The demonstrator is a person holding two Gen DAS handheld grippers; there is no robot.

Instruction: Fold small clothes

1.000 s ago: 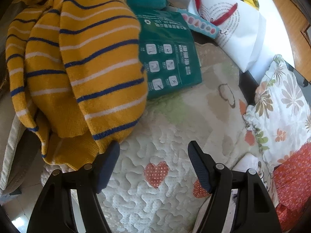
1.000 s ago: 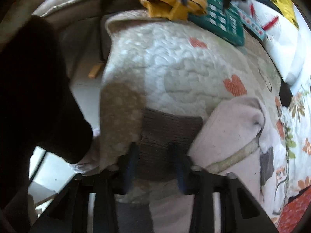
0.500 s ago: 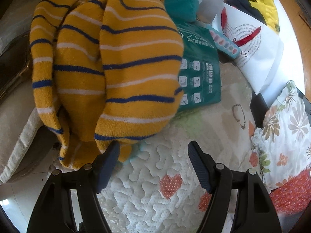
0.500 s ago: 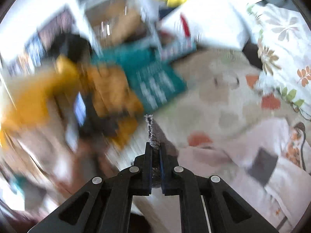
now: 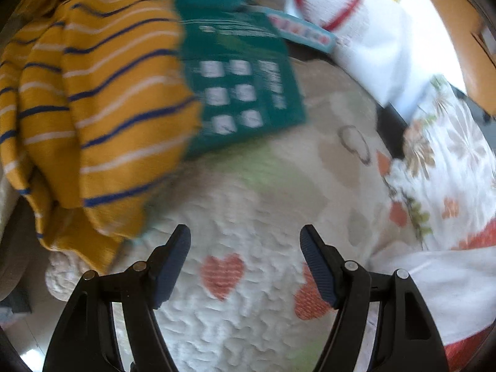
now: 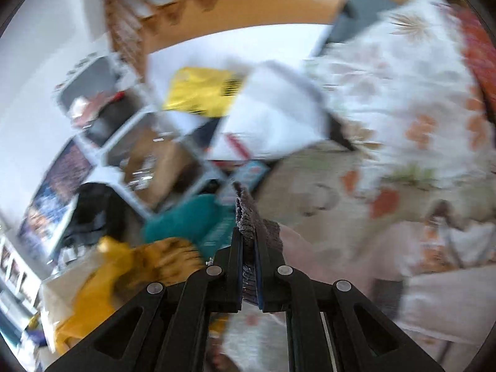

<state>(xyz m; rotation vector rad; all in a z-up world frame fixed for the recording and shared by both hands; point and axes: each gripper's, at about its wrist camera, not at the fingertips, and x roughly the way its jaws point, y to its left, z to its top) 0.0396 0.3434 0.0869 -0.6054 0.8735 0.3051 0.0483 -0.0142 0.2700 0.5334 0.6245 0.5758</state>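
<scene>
My right gripper (image 6: 248, 245) is shut on the brown ribbed hem (image 6: 248, 214) of a pale pink garment (image 6: 440, 297), lifted off the quilt; the garment trails down to the right. My left gripper (image 5: 245, 248) is open and empty, just above the white quilt with red hearts (image 5: 235, 294). A yellow sweater with blue and white stripes (image 5: 93, 102) lies heaped to its upper left, and also shows in the right wrist view (image 6: 124, 272). White cloth (image 5: 440, 282) lies at the left view's right edge.
A green bag with white squares (image 5: 241, 93) lies beyond the sweater. A white bag with red marks (image 5: 350, 31), a yellow bag (image 6: 201, 90) and a floral pillow (image 5: 449, 161) crowd the far and right sides. Shelves (image 6: 124, 142) stand beyond the bed.
My right gripper closed on the brown hem and lifted it up, swinging its view from the quilt toward the room. My left gripper stayed open and shifted slightly over the quilt.
</scene>
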